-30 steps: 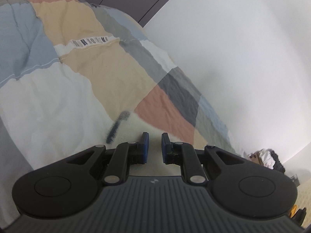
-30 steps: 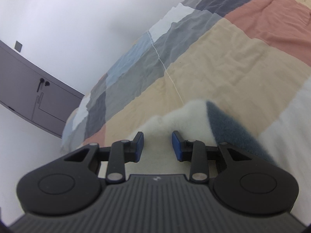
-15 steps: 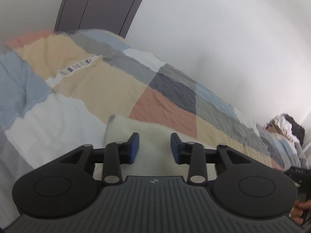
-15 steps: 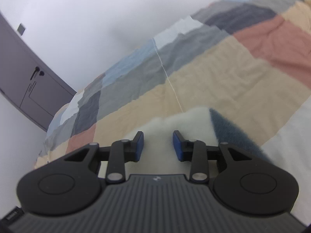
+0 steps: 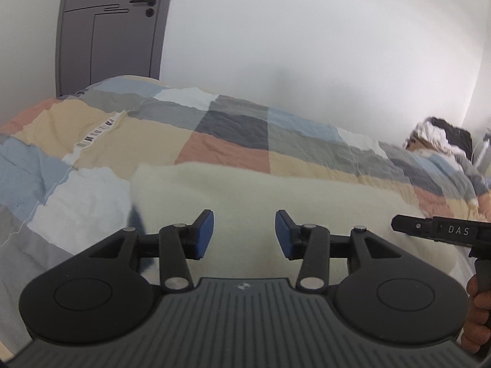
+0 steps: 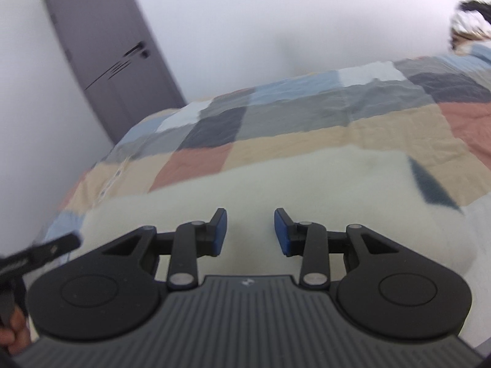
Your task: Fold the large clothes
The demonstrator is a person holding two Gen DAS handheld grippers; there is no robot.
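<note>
A cream fleece garment (image 5: pixel 276 190) lies flat on the patchwork bedspread (image 5: pixel 230 122), with a dark blue part at its left edge (image 5: pixel 136 217). My left gripper (image 5: pixel 244 233) hovers over its near side. Its jaws are opening and nothing sits between the blue pads. In the right wrist view the same garment (image 6: pixel 307 184) spreads out below my right gripper (image 6: pixel 250 230), which is open and holds nothing. A dark blue patch (image 6: pixel 429 184) shows at the garment's right end. Each view catches the other gripper at its edge, the right one (image 5: pixel 442 231) and the left one (image 6: pixel 46 250).
A grey door (image 5: pixel 113 36) stands in the white wall beyond the far left end of the bed. A pile of clothes (image 5: pixel 438 135) lies at the bed's far right end. A hand (image 5: pixel 477 316) grips the right tool's handle.
Both grippers have rolled to level and drawn back and up from the garment. The left jaws have widened from nearly shut. More of the garment and the door is in sight.
</note>
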